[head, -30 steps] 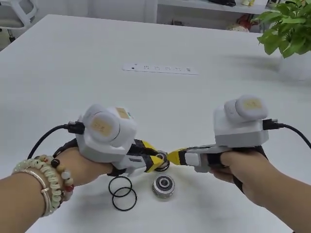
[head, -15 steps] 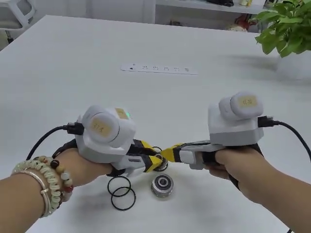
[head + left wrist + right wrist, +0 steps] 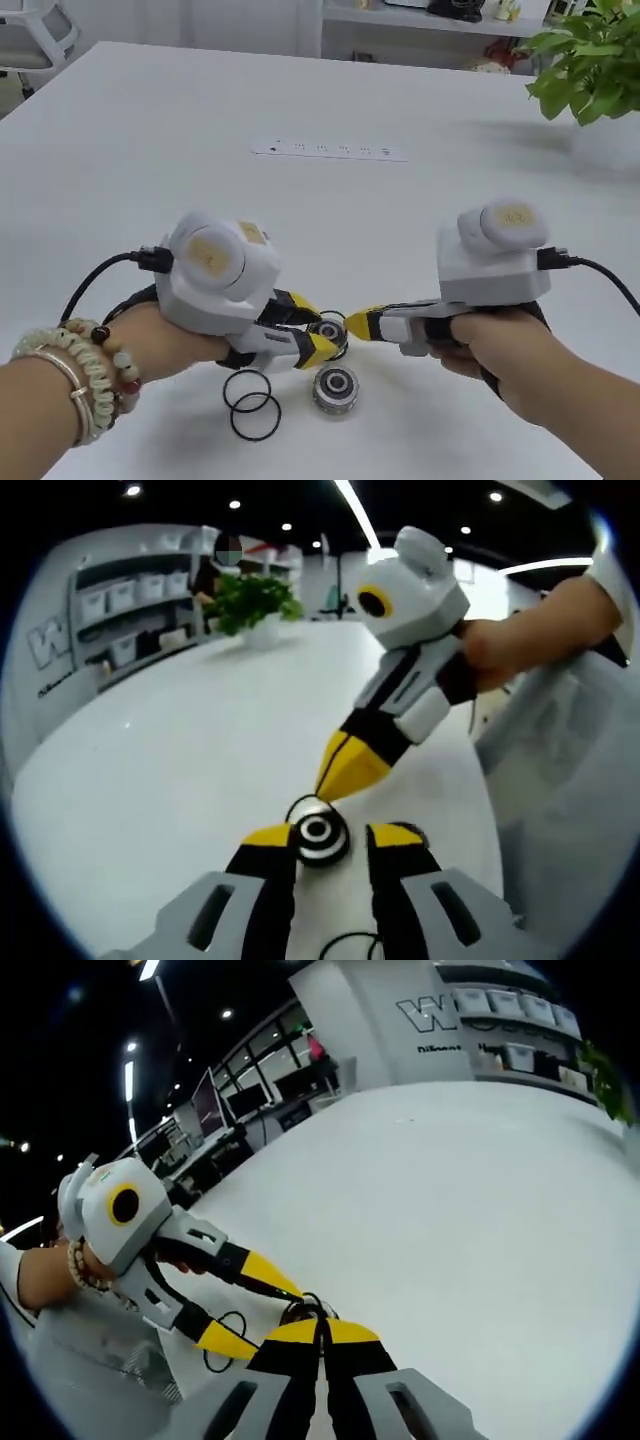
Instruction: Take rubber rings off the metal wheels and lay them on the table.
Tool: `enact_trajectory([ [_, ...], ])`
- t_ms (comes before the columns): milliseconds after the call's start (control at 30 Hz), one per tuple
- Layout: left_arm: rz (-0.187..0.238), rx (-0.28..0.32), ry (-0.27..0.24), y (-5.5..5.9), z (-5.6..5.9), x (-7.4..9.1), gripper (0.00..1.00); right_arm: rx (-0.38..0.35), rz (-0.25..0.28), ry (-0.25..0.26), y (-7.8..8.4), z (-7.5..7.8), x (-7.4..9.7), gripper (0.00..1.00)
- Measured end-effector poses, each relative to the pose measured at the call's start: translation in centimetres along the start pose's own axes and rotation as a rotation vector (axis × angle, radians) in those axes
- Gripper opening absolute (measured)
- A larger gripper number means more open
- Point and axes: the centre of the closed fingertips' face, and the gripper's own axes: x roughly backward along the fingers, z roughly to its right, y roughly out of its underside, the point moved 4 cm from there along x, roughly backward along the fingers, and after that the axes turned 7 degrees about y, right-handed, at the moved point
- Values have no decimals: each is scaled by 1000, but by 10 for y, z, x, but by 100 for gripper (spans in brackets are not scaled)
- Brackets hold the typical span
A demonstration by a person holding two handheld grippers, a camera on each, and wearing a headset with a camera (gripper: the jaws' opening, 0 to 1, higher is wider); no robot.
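Rubber rings (image 3: 250, 405): two loose; metal wheels (image 3: 335, 388): two.

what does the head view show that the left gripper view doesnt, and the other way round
Head view adds: a second metal wheel lying loose, a power strip and bead bracelets.
Left gripper view adds: ceiling lights and shelves of white bins.
Both share: the left tongs shut on a metal wheel, the right tongs pinching its rubber ring, the potted plant and the white table.
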Motion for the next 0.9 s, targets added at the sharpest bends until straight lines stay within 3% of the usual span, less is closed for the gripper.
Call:
enact_trajectory([
  [100, 18, -19, 12, -7, 2, 5, 34, -26, 31, 6, -6, 4, 5, 0],
  [167, 21, -69, -23, -13, -2, 10, 36, -56, 53, 11, -10, 8, 9, 0],
  [267, 42, -44, -25, -19, -4, 17, 40, -97, 91, 22, -17, 14, 15, 0],
  [433, 55, -64, -24, -28, -3, 29, 42, -147, 152, 19, -28, 18, 24, 0],
  [533, 73, -26, -14, -36, -3, 42, 47, -156, 171, 20, -32, 16, 28, 0],
  [667, 77, -18, 3, -39, 2, 62, 50, -174, 202, 7, -37, 13, 31, 0],
  [800, 53, -55, -25, -36, 6, 88, 56, -178, 217, 0, -41, 10, 33, 0],
  [900, 63, -77, -52, -36, 8, 105, 58, -180, 229, -10, -44, 6, 34, 0],
])
